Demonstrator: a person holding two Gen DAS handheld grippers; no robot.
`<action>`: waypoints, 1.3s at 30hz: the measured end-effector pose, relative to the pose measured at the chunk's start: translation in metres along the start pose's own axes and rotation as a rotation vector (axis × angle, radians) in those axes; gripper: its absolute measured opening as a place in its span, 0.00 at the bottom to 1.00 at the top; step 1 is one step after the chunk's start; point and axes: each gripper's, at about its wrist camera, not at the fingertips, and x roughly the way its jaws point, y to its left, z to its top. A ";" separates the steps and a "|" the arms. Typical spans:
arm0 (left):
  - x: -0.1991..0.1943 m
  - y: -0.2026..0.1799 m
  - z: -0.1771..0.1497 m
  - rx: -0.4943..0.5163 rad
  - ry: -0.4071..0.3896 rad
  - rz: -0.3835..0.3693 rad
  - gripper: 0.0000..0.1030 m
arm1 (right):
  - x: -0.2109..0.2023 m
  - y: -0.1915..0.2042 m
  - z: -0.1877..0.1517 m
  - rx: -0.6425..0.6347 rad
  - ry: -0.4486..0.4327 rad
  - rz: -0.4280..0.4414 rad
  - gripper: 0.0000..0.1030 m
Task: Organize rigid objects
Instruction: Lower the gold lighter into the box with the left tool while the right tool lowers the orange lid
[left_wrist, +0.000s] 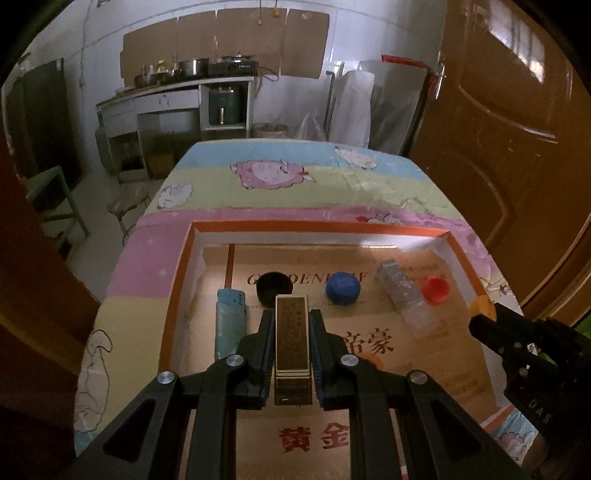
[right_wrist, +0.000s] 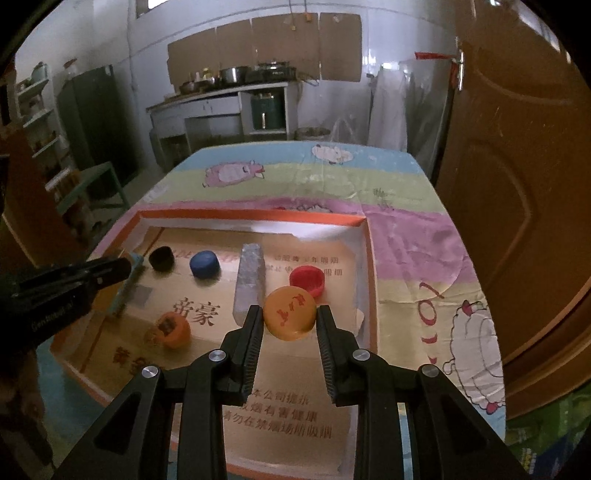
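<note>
My left gripper (left_wrist: 291, 314) is shut on a slim gold lighter (left_wrist: 291, 336), held above a shallow orange-rimmed cardboard box (left_wrist: 317, 226). In the box lie a light blue lighter (left_wrist: 229, 321), a black cap (left_wrist: 272, 286), a blue cap (left_wrist: 342, 290), a silvery lighter (left_wrist: 402, 291) and a red cap (left_wrist: 436, 290). My right gripper (right_wrist: 290, 314) is shut on a yellow-orange cap (right_wrist: 290, 315) over the box's right side, near the red cap (right_wrist: 308, 280). Another orange cap (right_wrist: 170, 330) rests in the box (right_wrist: 251, 216). The left gripper (right_wrist: 123, 268) shows at the left edge.
The box sits on a table under a striped cloth with cartoon sheep (left_wrist: 295, 184). A brown door (left_wrist: 498, 147) stands close on the right. A green stool (left_wrist: 55, 195) is at the left, and a counter with pots (left_wrist: 177, 88) is at the back wall.
</note>
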 end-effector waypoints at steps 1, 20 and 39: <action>0.003 0.001 -0.001 0.001 0.005 0.001 0.18 | 0.004 -0.001 0.000 0.001 0.007 0.001 0.29; 0.034 -0.002 -0.006 0.010 0.064 -0.004 0.18 | 0.033 -0.004 -0.004 0.004 0.058 0.007 0.29; 0.038 0.000 -0.007 0.009 0.065 -0.022 0.18 | 0.046 0.000 -0.009 -0.010 0.083 0.004 0.29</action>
